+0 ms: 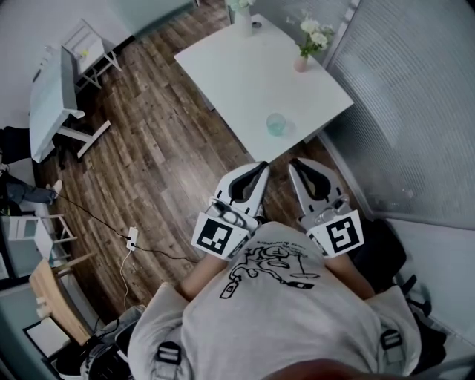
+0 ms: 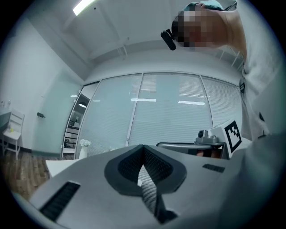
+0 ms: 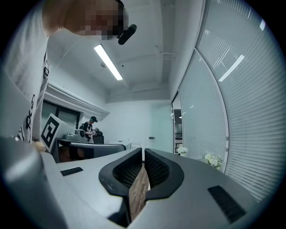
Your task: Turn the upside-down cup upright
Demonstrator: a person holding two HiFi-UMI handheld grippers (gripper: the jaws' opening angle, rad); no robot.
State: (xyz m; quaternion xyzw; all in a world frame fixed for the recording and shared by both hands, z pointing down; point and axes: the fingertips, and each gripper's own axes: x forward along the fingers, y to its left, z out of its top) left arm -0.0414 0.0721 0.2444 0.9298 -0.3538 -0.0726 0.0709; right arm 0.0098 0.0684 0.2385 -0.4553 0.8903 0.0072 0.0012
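A small clear bluish cup [image 1: 276, 124] stands near the near edge of the white table [image 1: 245, 74]; whether its mouth faces up or down I cannot tell. My left gripper [image 1: 263, 166] and right gripper [image 1: 294, 163] are side by side in front of my chest, over the wooden floor and short of the table's corner. Both point level toward the table and are shut with nothing between the jaws. In the left gripper view the left gripper [image 2: 143, 147] has its pads together, and so does the right gripper [image 3: 143, 152] in the right gripper view. Neither gripper view shows the cup.
Two vases of white flowers [image 1: 312, 41] [image 1: 243, 16] stand at the table's far side. A glass wall with blinds [image 1: 415, 111] runs along the right. A white desk [image 1: 52, 96], a white chair [image 1: 89, 44] and a power strip with its cable [image 1: 132, 237] are on the left.
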